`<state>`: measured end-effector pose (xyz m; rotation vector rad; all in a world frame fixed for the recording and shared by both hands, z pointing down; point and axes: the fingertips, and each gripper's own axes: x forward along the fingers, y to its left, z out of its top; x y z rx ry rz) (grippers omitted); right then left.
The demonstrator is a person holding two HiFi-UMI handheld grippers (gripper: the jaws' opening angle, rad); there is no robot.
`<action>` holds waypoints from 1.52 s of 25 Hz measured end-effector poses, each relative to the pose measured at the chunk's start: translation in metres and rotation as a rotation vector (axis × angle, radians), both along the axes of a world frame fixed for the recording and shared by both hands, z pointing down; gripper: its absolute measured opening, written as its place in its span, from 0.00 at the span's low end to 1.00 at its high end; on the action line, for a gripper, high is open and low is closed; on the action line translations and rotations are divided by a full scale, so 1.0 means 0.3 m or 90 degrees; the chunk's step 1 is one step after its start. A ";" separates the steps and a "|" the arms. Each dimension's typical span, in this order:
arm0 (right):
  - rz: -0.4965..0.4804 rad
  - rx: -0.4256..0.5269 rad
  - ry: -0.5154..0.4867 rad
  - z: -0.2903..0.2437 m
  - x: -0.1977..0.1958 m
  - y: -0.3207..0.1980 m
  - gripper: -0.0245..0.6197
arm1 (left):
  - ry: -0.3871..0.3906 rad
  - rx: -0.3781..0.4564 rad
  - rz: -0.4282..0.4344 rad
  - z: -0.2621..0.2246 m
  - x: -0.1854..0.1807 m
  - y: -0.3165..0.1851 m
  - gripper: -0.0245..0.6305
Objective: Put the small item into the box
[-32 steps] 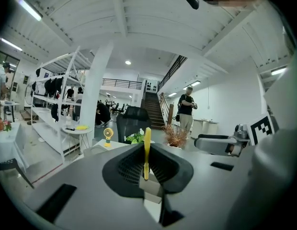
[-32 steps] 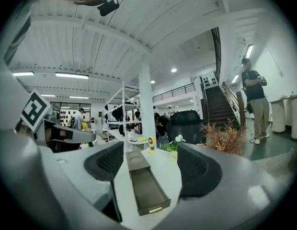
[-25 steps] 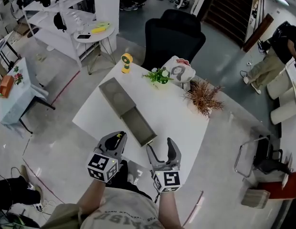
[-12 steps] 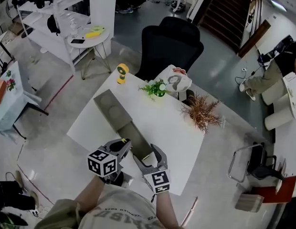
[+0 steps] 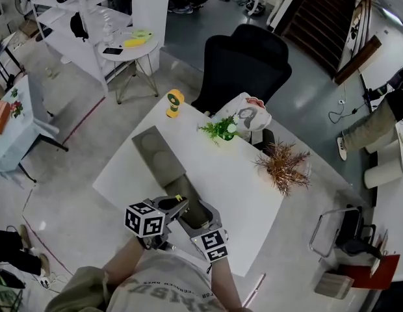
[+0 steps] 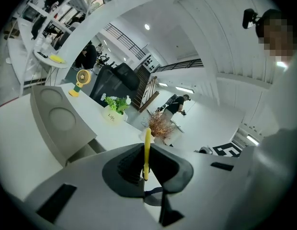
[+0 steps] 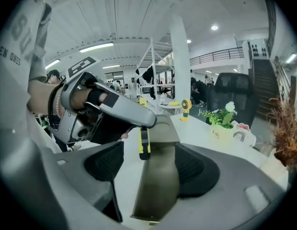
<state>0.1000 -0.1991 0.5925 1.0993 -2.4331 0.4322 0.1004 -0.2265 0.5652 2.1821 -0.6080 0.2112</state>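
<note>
A long olive-grey box (image 5: 156, 149) lies on the white table (image 5: 247, 187), its open tray end (image 5: 192, 210) nearest me. My left gripper (image 5: 181, 204) is shut on a small yellow-and-black item (image 7: 144, 143), a thin yellow strip (image 6: 147, 145) in the left gripper view. From the right gripper view the item hangs just over the near part of the box (image 7: 155, 186). My right gripper (image 5: 203, 218) stands open astride the box's near end; a strip of table shows between its left pad (image 7: 104, 166) and the box wall.
On the far half of the table stand a small yellow fan (image 5: 174, 101), a potted green plant (image 5: 222, 129), a printed bag (image 5: 250, 116) and a dried brown plant (image 5: 284, 168). A black chair (image 5: 253, 60) is behind the table. A person (image 5: 383, 119) stands far right.
Both grippers have come forward and down from the table's near edge to the box's near end. The left one now holds the item over the tray, and the right one's jaws straddle the box.
</note>
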 end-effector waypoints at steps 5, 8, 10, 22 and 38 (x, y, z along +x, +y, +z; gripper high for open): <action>-0.022 -0.038 0.003 0.035 -0.007 -0.021 0.48 | 0.009 -0.027 0.009 0.033 0.000 -0.027 0.08; -0.037 -0.053 -0.003 0.047 -0.020 -0.032 0.41 | 0.017 -0.046 0.011 0.055 -0.001 -0.040 0.08; -0.047 -0.064 0.003 0.067 -0.016 -0.029 0.37 | 0.019 -0.055 0.015 0.066 0.001 -0.043 0.08; -0.071 -0.108 -0.005 0.098 -0.010 -0.032 0.13 | 0.021 -0.086 0.021 0.110 0.012 -0.056 0.08; -0.069 -0.113 0.000 0.093 -0.013 -0.066 0.13 | -0.003 -0.017 -0.010 0.083 -0.014 -0.084 0.42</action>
